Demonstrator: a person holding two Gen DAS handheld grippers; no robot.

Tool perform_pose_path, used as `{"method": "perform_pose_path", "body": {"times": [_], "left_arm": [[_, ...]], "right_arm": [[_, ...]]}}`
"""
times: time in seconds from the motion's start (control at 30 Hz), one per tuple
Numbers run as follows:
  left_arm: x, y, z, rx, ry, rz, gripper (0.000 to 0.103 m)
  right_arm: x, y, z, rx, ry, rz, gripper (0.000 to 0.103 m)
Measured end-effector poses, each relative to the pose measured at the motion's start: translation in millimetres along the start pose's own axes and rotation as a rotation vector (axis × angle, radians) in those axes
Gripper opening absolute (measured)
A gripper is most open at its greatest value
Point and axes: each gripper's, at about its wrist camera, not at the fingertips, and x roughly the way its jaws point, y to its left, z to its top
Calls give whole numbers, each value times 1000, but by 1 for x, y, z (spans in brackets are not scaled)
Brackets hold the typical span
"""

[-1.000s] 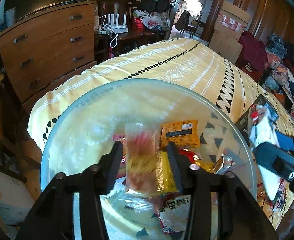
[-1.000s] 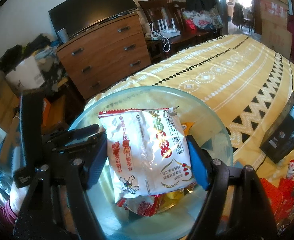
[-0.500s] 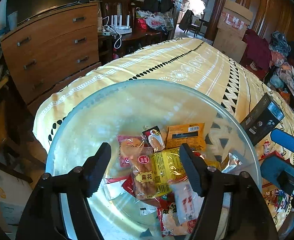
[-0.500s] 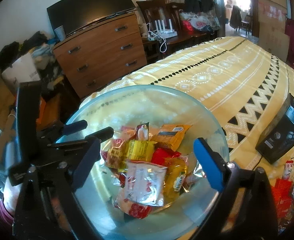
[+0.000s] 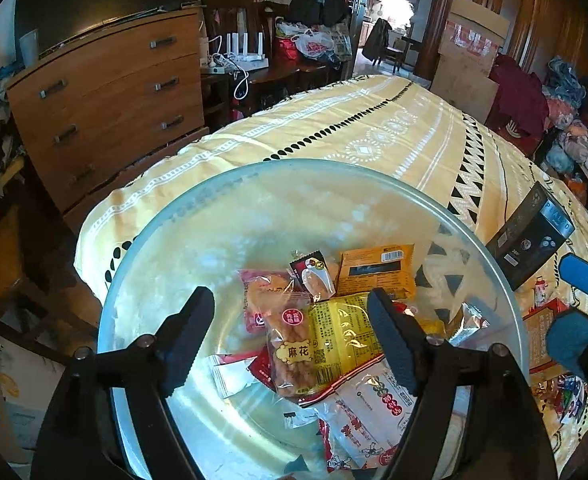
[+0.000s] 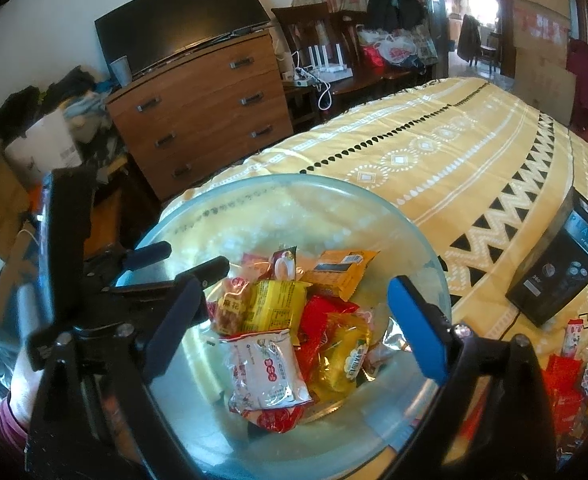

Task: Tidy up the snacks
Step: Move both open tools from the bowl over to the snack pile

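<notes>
Your left gripper (image 5: 290,336) hangs over the bowl (image 5: 222,216), fingers (image 5: 190,332) just spread wider, nothing between them; the twist pack (image 5: 290,356) lies loose below. Right gripper (image 6: 294,328) is also released and empty above the white pack (image 6: 268,372). Remaining loose snacks (image 6: 562,380) lie on the bed (image 6: 434,152) off to the right, beyond the bowl's rim: your right hand is nearer, so I'd reach with that one.

Ahead of me a yellow patterned bedspread (image 5: 374,136), my wooden chest of drawers (image 6: 206,116), dark television (image 6: 182,36) against white wall, bright doorway (image 6: 466,12).
</notes>
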Motion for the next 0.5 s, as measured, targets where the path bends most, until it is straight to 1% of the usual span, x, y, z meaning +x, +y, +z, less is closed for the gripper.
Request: {"method": "perform_pose_path", "body": {"times": [0.5], "left_arm": [[-23, -30, -2, 47, -33, -12, 80]], "right_arm": [[-34, -13, -11, 26, -60, 5, 97]]}}
